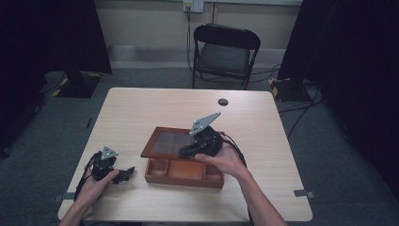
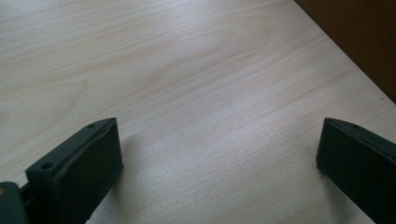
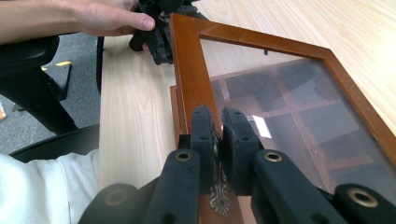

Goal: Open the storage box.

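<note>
Around the work, the pale wooden table (image 1: 141, 108) lay mostly bare, with a small dark round fitting (image 1: 223, 101) set in its far part and a black folding chair (image 1: 225, 52) standing beyond the far edge. Nothing stood between the grippers and the wooden box (image 1: 183, 173), which sat near the middle of the table, towards the person's side. Its base showed open compartments along the near edge. The lid (image 3: 289, 93) was a reddish-brown frame around a glass pane, and it was tilted up, with the compartment dividers visible through the glass. The right gripper (image 3: 218, 135) had its jaws clamped together on a small ornate metal clasp (image 3: 218, 198) at the lid's front rail, holding the lid raised. The left gripper (image 1: 123, 173) rested on the table, well to the left of the box and apart from it; its jaws stood wide apart with only bare tabletop between them. A white sleeve (image 3: 42, 186) showed at the lower corner of the right gripper view.
</note>
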Motion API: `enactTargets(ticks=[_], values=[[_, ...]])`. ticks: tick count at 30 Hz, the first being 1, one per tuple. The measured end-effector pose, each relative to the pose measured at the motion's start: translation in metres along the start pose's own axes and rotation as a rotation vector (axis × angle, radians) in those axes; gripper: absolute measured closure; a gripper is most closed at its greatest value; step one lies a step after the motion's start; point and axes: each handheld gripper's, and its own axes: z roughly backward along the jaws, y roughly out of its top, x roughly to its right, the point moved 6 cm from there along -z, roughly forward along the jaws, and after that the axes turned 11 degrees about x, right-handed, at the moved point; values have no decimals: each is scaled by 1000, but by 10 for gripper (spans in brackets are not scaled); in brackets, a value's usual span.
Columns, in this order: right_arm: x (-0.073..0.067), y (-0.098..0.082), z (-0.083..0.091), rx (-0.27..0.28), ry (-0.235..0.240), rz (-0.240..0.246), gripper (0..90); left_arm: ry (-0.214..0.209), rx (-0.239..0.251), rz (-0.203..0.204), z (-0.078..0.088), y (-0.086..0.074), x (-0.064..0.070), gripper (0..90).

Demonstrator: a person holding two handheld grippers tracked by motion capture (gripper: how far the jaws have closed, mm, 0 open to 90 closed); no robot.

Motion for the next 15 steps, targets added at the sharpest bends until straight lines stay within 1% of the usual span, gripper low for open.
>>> enactTargets(ticks=[4, 15], values=[[2, 3, 1, -3, -1, 9, 836, 0, 0, 0, 0, 0, 0, 0], [5, 12, 5, -9, -4, 10, 838, -2, 0, 2, 0, 0, 0, 0]])
